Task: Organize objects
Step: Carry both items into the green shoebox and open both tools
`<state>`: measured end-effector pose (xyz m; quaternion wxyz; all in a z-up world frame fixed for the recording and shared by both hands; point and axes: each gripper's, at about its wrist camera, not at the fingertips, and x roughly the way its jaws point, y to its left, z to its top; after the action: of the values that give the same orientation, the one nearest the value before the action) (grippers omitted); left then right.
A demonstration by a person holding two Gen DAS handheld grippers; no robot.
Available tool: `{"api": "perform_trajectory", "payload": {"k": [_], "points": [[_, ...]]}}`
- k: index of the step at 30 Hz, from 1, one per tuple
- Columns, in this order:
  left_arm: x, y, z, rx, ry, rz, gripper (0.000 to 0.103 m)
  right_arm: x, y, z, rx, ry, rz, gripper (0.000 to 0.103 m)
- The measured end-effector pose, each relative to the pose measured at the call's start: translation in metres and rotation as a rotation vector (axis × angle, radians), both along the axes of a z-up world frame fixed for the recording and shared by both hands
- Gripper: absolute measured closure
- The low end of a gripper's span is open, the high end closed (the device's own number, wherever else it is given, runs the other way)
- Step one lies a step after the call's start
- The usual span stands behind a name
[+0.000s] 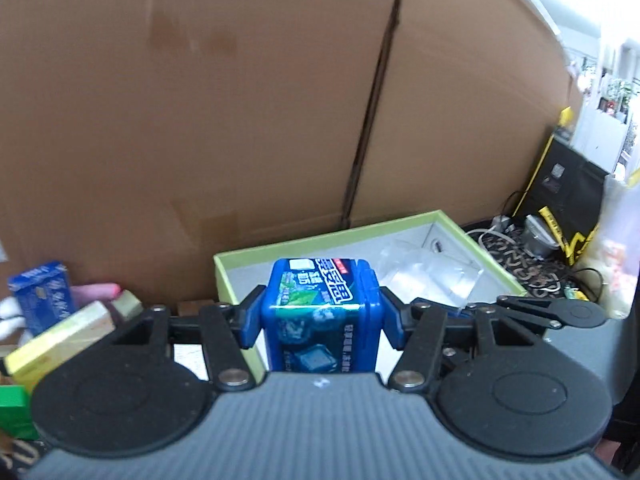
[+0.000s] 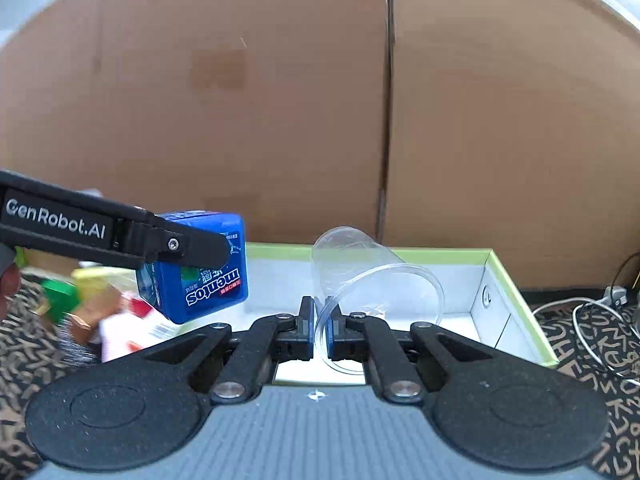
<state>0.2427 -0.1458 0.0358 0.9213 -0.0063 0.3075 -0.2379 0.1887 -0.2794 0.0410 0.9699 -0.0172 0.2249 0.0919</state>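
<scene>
- The left tongs [image 1: 320,316] clamp a blue gum tub [image 1: 322,312] across its two sides, pads pressed flat on the plastic; the tub is in the air in front of the near-left corner of the green-edged box [image 1: 484,248]
- The right tongs [image 2: 319,328] are pinched fully together on the thin rim of a clear plastic cup [image 2: 376,288], which hangs tipped on its side over the white floor of the same box
- The step in hand looks like carrying both things into the box, so the two hands need to stay apart: seen from the right wrist, the tub sits just left of the cup and could knock it
- My judgement is that the tub should clear the near wall of the box before it is lowered, then go down level on its base in the left part
- The cup wall is flimsy and the hold is only on its lip, so it is likely to swing or slip; better to lower it until it rests on the box floor before letting go
- Let go of one thing at a time, the cup first, since its hold is the weaker
- The surface wears a dark cloth with a tan scribble pattern [image 2: 592,344]; left of the box lies a heap of small packets [image 1: 60,328], blue, yellow and green
- Tall brown cardboard [image 1: 240,100] stands right behind the box as a backdrop
- White cables [image 2: 596,320] trail at the right, and a black case with yellow trim [image 1: 560,184] sits further back under a bright window
</scene>
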Motion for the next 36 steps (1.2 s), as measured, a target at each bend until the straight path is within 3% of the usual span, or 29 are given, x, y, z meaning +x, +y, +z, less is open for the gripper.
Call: {"api": "perform_trajectory", "payload": {"k": [10,11,12,13,14,17,21,23,27,30,36], "points": [[0.032,-0.013,-0.036,0.001,0.066,-0.017,0.045,0.058,-0.010,-0.034,0.016,0.187,0.015,0.095],[0.033,-0.013,-0.038,-0.003,0.059,-0.021,0.045,0.059,-0.010,-0.036,0.004,0.194,0.012,0.094],[0.032,-0.012,-0.038,-0.008,0.046,-0.023,0.035,0.062,-0.011,-0.037,-0.004,0.202,0.011,0.093],[0.030,-0.012,-0.036,-0.009,0.040,-0.019,0.027,0.065,-0.009,-0.037,-0.015,0.216,0.013,0.086],[0.027,-0.010,-0.033,-0.012,0.022,-0.008,0.012,0.066,-0.009,-0.039,-0.026,0.230,0.017,0.072],[0.012,0.000,-0.016,-0.040,-0.048,-0.008,0.000,0.059,-0.012,-0.034,-0.057,0.233,0.015,0.038],[-0.015,0.015,0.009,-0.068,-0.094,-0.009,0.000,0.030,-0.020,-0.009,-0.102,0.167,-0.007,0.034],[-0.031,0.023,0.020,-0.080,-0.105,0.004,0.000,0.008,-0.024,0.006,-0.090,0.118,-0.023,0.025],[-0.071,0.040,0.032,-0.090,-0.143,0.029,0.000,-0.046,-0.028,0.027,-0.039,0.018,-0.033,0.020],[-0.106,0.056,0.032,-0.058,-0.181,0.070,0.000,-0.080,-0.021,0.030,-0.029,-0.051,-0.024,0.015],[-0.158,0.092,0.017,-0.016,-0.177,0.153,0.000,-0.121,0.007,0.019,-0.004,-0.120,0.015,0.009]]}}
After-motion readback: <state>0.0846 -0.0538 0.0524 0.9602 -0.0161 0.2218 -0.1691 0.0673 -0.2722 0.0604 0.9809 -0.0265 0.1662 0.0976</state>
